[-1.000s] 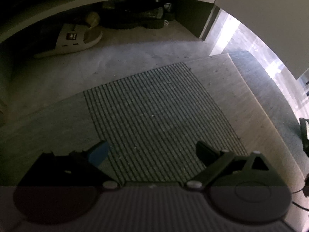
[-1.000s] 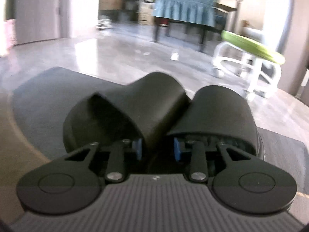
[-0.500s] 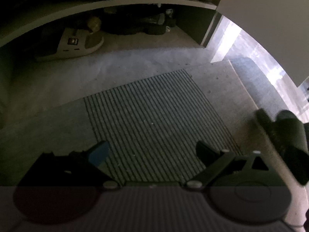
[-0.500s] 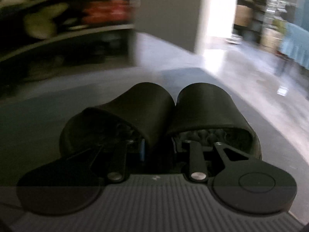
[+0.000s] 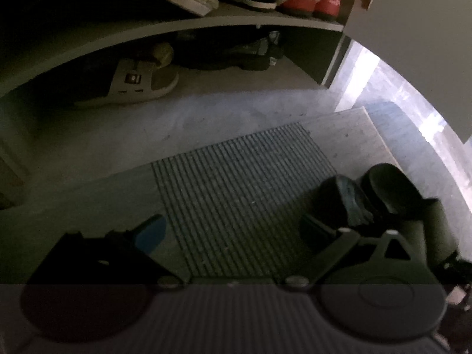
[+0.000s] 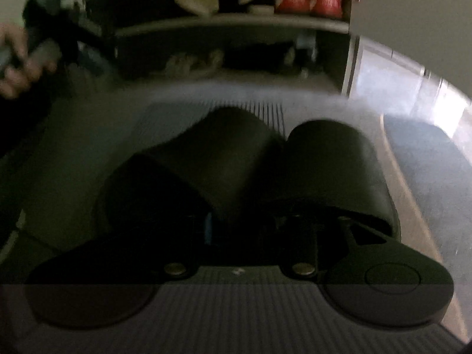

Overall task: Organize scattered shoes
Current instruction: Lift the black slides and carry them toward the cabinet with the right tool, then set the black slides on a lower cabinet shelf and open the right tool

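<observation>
The right gripper (image 6: 253,230), jaws opening, has two black slides (image 6: 236,159) between them (blurred); set them level, toes toward the rack (image 6: 236,23); the left gripper (image 5: 233,230) hangs open, empty.

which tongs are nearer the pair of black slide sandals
Right. The right tongs have the pair of black slide sandals between their fingers, jaws opening. The left tongs hang open over the ribbed grey doormat, with the sandals off to their right.

No text, label or brand can be read anywhere.
</observation>
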`<control>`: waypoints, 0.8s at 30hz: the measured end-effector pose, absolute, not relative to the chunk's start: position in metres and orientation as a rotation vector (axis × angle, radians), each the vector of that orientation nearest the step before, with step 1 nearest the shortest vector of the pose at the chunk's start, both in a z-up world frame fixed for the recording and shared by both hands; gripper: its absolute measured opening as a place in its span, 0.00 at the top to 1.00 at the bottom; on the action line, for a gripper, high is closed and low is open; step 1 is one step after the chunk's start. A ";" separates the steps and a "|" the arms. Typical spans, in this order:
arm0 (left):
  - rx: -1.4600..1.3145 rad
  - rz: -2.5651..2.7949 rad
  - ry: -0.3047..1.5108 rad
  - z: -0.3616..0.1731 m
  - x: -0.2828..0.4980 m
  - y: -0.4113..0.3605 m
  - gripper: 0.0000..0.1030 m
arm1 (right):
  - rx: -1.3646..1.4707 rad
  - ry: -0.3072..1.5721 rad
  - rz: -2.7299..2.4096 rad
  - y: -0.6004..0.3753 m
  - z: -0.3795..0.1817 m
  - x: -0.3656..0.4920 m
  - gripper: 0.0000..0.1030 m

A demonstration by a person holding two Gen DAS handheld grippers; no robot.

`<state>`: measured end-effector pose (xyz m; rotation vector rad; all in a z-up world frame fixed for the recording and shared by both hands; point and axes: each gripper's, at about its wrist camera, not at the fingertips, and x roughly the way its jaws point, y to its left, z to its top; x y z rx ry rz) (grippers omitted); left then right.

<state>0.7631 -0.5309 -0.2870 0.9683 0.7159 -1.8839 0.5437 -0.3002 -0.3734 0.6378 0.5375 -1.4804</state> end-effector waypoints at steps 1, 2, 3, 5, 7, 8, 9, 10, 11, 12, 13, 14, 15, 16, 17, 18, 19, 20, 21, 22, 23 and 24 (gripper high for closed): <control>0.974 -1.885 0.710 -0.288 0.763 -0.530 0.05 | 0.671 0.528 -1.516 -0.297 -0.381 0.541 0.52; 0.981 -1.886 0.705 -0.288 0.762 -0.530 0.05 | 0.713 0.515 -1.555 -0.293 -0.389 0.538 0.46; 0.988 -1.888 0.700 -0.289 0.763 -0.530 0.05 | 0.752 0.509 -1.586 -0.291 -0.396 0.536 0.45; 1.005 -1.884 0.700 -0.291 0.764 -0.530 0.05 | 0.761 0.529 -1.642 -0.287 -0.403 0.536 0.44; 1.016 -1.883 0.715 -0.294 0.764 -0.530 0.05 | 0.772 0.486 -1.687 -0.286 -0.405 0.536 0.38; 1.021 -1.883 0.723 -0.296 0.764 -0.530 0.05 | 0.780 0.457 -1.711 -0.286 -0.406 0.536 0.37; 1.028 -1.883 0.730 -0.297 0.763 -0.529 0.05 | 0.790 0.422 -1.734 -0.285 -0.408 0.534 0.36; 1.031 -1.884 0.730 -0.298 0.763 -0.529 0.05 | 0.802 0.386 -1.751 -0.284 -0.410 0.532 0.36; 1.040 -1.884 0.725 -0.299 0.763 -0.529 0.05 | 0.816 0.319 -1.779 -0.285 -0.413 0.530 0.34; 1.048 -1.876 0.725 -0.300 0.763 -0.528 0.05 | 0.817 0.252 -1.810 -0.286 -0.417 0.528 0.34; 1.055 -1.869 0.724 -0.301 0.763 -0.528 0.04 | 0.814 0.232 -1.822 -0.288 -0.420 0.528 0.34; 1.063 -1.862 0.725 -0.303 0.763 -0.528 0.04 | 0.806 0.227 -1.829 -0.293 -0.421 0.528 0.35; 1.075 -1.857 0.741 -0.305 0.763 -0.528 0.04 | 0.789 0.222 -1.842 -0.299 -0.422 0.527 0.34; 1.085 -1.858 0.752 -0.307 0.762 -0.527 0.04 | 0.777 0.219 -1.853 -0.304 -0.423 0.527 0.34; 1.092 -1.861 0.750 -0.308 0.761 -0.527 0.04 | 0.768 0.212 -1.863 -0.309 -0.425 0.526 0.34; 1.099 -1.864 0.747 -0.309 0.760 -0.526 0.04 | 0.765 0.205 -1.869 -0.312 -0.428 0.524 0.34; 1.104 -1.868 0.740 -0.309 0.760 -0.525 0.04 | 0.754 0.204 -1.871 -0.316 -0.431 0.523 0.34; 1.105 -1.867 0.739 -0.309 0.760 -0.525 0.04 | 0.735 0.205 -1.874 -0.321 -0.433 0.522 0.34; 1.105 -1.867 0.739 -0.310 0.761 -0.526 0.04 | 0.729 0.205 -1.874 -0.323 -0.435 0.521 0.33; 1.103 -1.864 0.741 -0.310 0.762 -0.526 0.04 | 0.727 0.202 -1.874 -0.325 -0.435 0.518 0.33; 1.101 -1.861 0.744 -0.310 0.763 -0.526 0.04 | 0.728 0.193 -1.873 -0.328 -0.435 0.514 0.33; 1.098 -1.857 0.746 -0.310 0.764 -0.526 0.04 | 0.730 0.186 -1.874 -0.330 -0.436 0.511 0.33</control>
